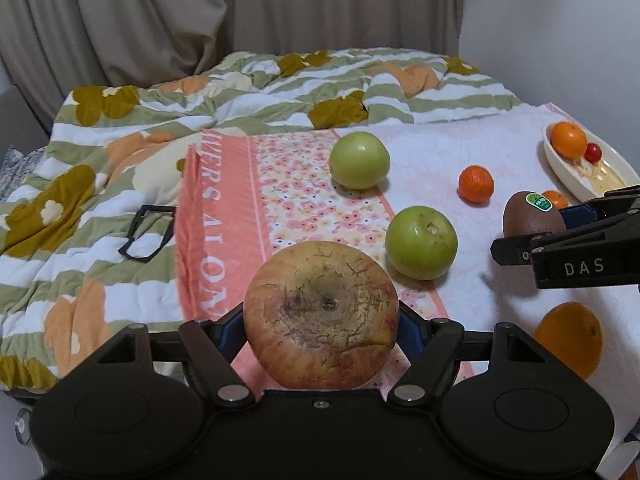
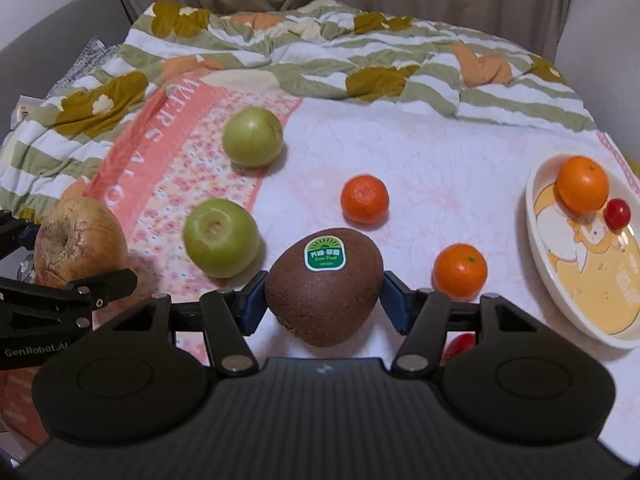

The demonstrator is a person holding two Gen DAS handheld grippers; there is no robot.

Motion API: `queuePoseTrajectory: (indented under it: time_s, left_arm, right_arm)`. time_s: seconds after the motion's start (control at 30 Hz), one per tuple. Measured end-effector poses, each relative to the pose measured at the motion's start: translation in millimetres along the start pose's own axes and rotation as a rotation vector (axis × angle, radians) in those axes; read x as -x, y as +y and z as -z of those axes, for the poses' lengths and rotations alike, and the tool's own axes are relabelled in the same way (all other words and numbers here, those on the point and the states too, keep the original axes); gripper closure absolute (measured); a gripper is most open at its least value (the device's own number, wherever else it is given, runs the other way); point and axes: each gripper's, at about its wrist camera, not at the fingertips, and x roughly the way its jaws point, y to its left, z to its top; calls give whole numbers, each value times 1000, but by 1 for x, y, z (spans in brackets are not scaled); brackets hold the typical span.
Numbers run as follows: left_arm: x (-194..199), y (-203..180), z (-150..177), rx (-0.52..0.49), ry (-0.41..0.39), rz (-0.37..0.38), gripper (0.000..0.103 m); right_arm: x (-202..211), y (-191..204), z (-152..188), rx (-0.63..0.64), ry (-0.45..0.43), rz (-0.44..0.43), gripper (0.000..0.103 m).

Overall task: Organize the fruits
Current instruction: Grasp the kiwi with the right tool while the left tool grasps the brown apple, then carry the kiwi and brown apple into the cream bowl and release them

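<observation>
**A:** The left hand-held gripper (image 1: pixel 322 320) has its blue pads clamped on both sides of a russet, cracked-skin apple (image 1: pixel 321 314), lifted above the pink floral towel (image 1: pixel 224 216).

**B:** And over on the right, the right hand-held gripper (image 2: pixel 323 298) squeezes a brown kiwi (image 2: pixel 323 286) between its fingers, green sticker facing up.

**A:** Loose fruit sits everywhere on that towel. Two green apples: the far green apple (image 1: pixel 359 160) up by the flower band, the near green apple (image 1: pixel 421 242) just ahead of the russet one.

**B:** From the right wrist view, a mandarin (image 2: pixel 364 199) lies beyond the kiwi, and a second mandarin (image 2: pixel 460 271) sits just beside the right finger. Something red (image 2: pixel 460 346) peeks out beneath that finger; too hidden to name.

**A:** The cream oval dish (image 2: pixel 538 248) rests at the right edge, already carrying an orange (image 2: pixel 583 184) with a cherry tomato (image 2: pixel 616 213) touching it.

**B:** One more large orange (image 1: pixel 570 338) lies low on the right in the left wrist view. All of it rests on a bed, with a striped floral quilt (image 1: pixel 120 152) bunched behind.
</observation>
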Motion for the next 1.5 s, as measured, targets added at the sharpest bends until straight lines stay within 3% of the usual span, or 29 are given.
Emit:
queuePoseTrajectory:
  time_s: [0.33, 0.63, 1.0, 1.5]
  left_arm:
    - [50, -2, 5, 52, -73, -38, 26]
    - [97, -38, 0, 56, -133, -90, 26]
    - [114, -128, -28, 118, -181, -150, 26]
    - [69, -248, -93, 125, -178, -73, 26]
  right_arm:
    - [55, -5, -2, -11, -69, -2, 29]
    - [107, -39, 7, -14, -120, -16, 29]
    - [148, -135, 10, 34, -136, -64, 29]
    - [144, -275, 1, 28, -131, -39, 29]
